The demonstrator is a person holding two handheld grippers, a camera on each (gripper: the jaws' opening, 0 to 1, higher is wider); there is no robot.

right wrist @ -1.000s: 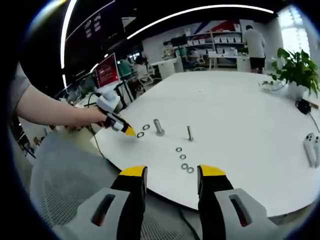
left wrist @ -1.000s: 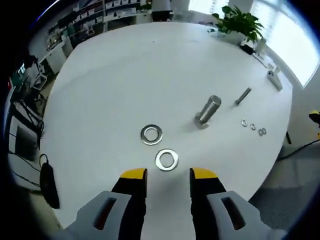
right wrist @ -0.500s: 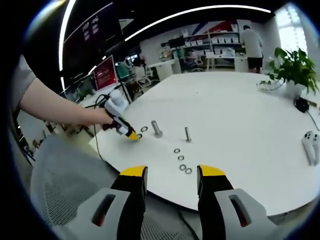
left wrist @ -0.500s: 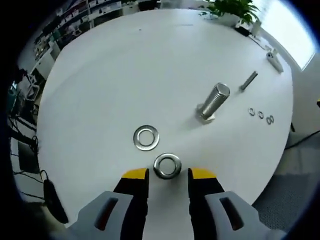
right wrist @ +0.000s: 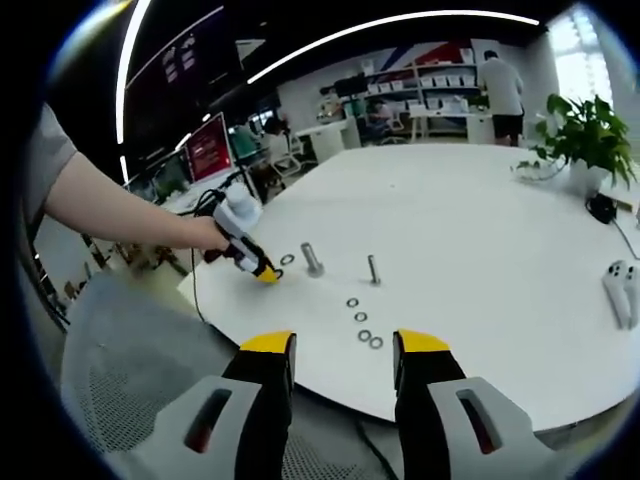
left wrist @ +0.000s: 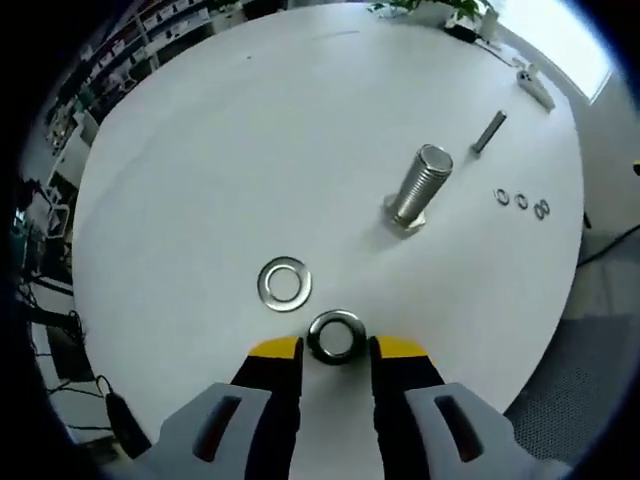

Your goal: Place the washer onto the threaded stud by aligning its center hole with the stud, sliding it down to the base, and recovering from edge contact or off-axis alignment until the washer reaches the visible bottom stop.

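Left gripper view, L to R: second washer [left wrist: 284, 283] lies flat left of centre on the round white table [left wrist: 250, 150]. Left gripper [left wrist: 335, 350] at bottom centre, yellow-tipped jaws parted, straddling the washer [left wrist: 335, 335], which lies on the table right at the tips; can't tell if tips touch it. Threaded stud [left wrist: 418, 190] stands right of centre, well apart from both washers. Thin bolt [left wrist: 488, 131] upper right, small washers [left wrist: 521, 202] below it.

Right gripper view: person's hand [right wrist: 205, 237] at left holds left gripper tip-down on table edge. Right gripper [right wrist: 335, 350] at bottom centre, off the table, jaws wide apart, holding nothing. Potted plant [right wrist: 590, 140] far right.
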